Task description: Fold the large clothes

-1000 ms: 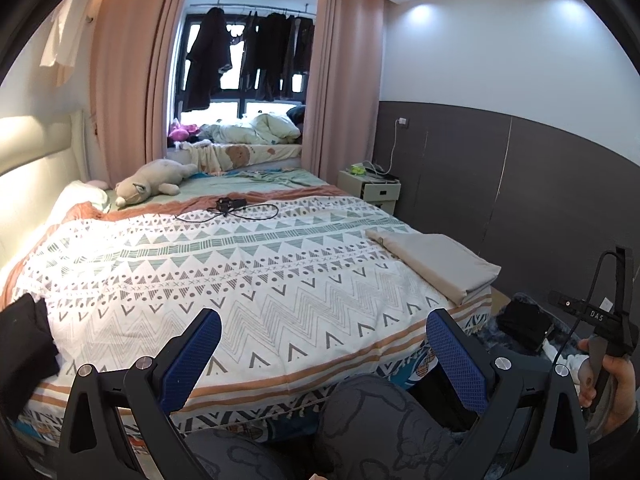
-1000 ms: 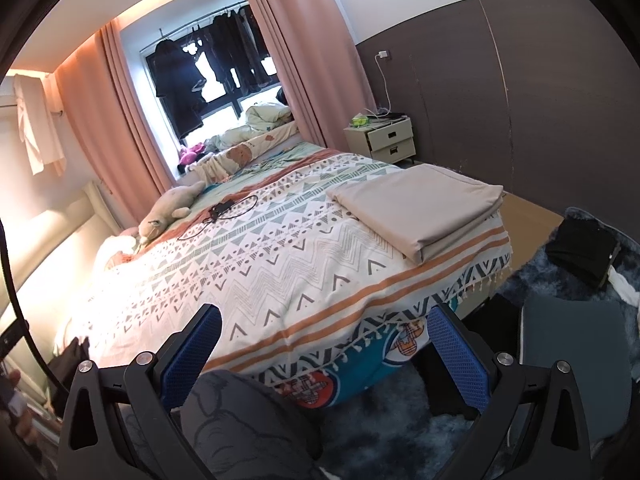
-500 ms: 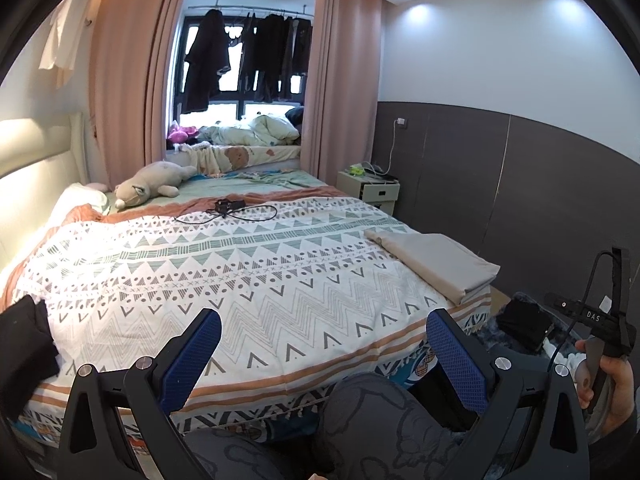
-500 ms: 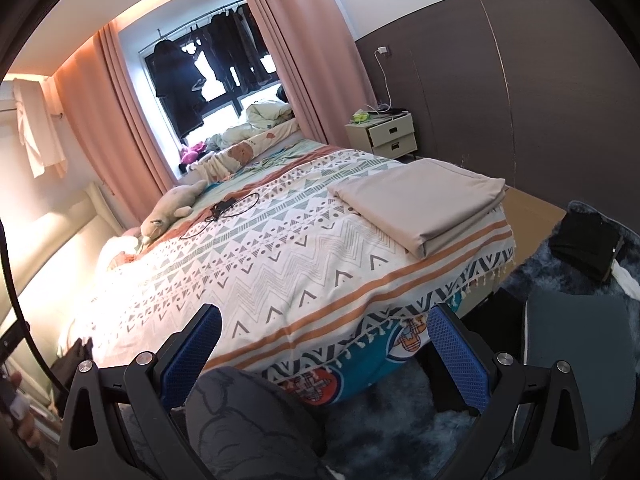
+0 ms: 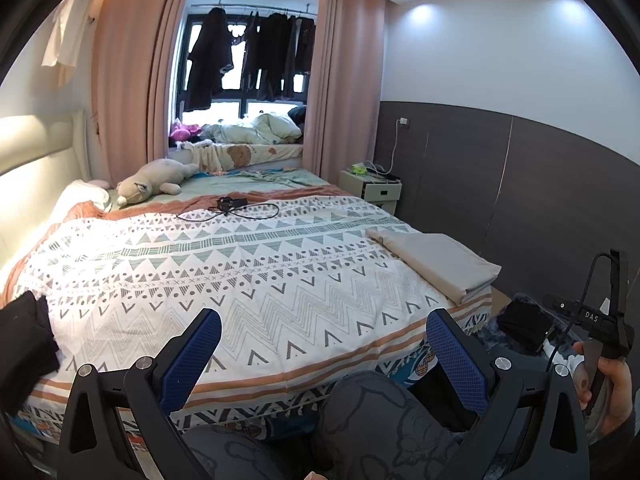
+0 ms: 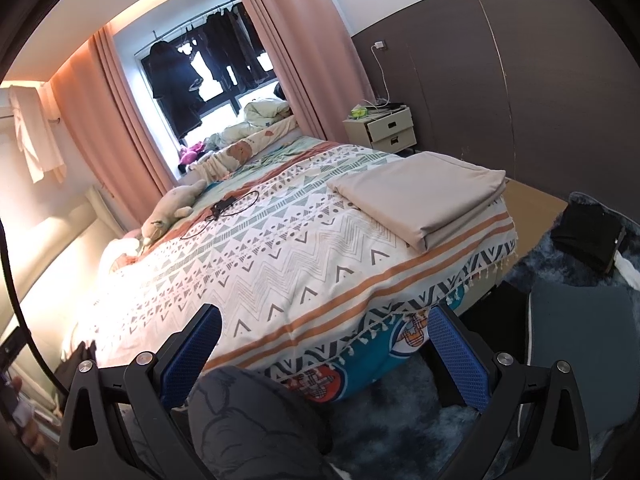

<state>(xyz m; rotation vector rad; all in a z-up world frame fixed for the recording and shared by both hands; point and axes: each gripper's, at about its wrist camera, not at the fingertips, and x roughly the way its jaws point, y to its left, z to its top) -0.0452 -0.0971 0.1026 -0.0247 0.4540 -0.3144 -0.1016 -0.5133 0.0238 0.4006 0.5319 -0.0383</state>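
A folded beige cloth [image 5: 438, 262] [image 6: 424, 196] lies flat at the right foot corner of the bed, on the patterned bedspread [image 5: 240, 280] [image 6: 280, 256]. A dark garment [image 5: 24, 340] is bunched at the bed's left edge. My left gripper [image 5: 322, 342] hangs open over the foot of the bed with nothing between its blue pads. My right gripper [image 6: 324, 338] is open too, held off the bed's corner and empty. In the left wrist view the right gripper's handle [image 5: 600, 320] shows in a hand at the far right.
A black cable and charger [image 5: 228, 206] lie mid-bed, a plush toy [image 5: 154, 180] near the pillows. A nightstand [image 6: 382, 128] stands by the dark wall panel. Black items [image 6: 586, 232] and a grey cushion [image 6: 580, 320] lie on the shaggy rug. The person's knee [image 5: 380, 420] is below the grippers.
Both views shifted slightly; the right gripper tilted a bit toward the bed's corner. Both stay open and empty, and the beige cloth has not moved.
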